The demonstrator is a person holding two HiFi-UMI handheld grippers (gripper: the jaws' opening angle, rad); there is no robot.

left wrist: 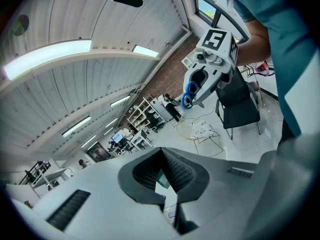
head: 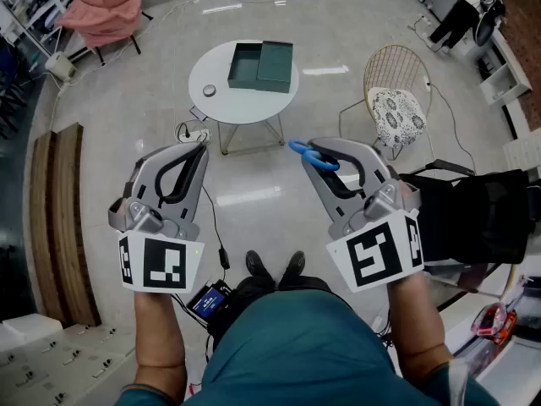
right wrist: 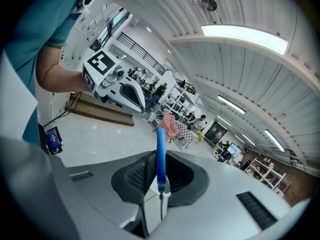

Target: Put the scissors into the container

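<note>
scissors (head: 302,150): blue-handled, clamped in the right tongs (head: 315,153), held in the air above the floor and well apart from the container. the handle pokes out past the tips toward the left tongs.
scissors, seen along the pads (right wrist: 160,156): the blue handle stands up between the two ribbed pads, with a thin metal blade running back toward the camera.
right tongs: closed on the scissors, tilted a little downward, pointing ahead toward the tabletop.
left tongs (head: 194,149): beside the right one, also tilted a little downward. the pads are drawn together to a thin slit with nothing between them.
container (head: 245,66): dark green, open, sitting on the far side of the tabletop with its flat green lid just beside it on the right.
tabletop (head: 221,100): round and white, ahead of both tongs. a small round object (head: 209,90) lies near its left edge.
surroundings: a wire chair (head: 396,108) with a patterned cushion stands to the right of the tabletop.
</note>
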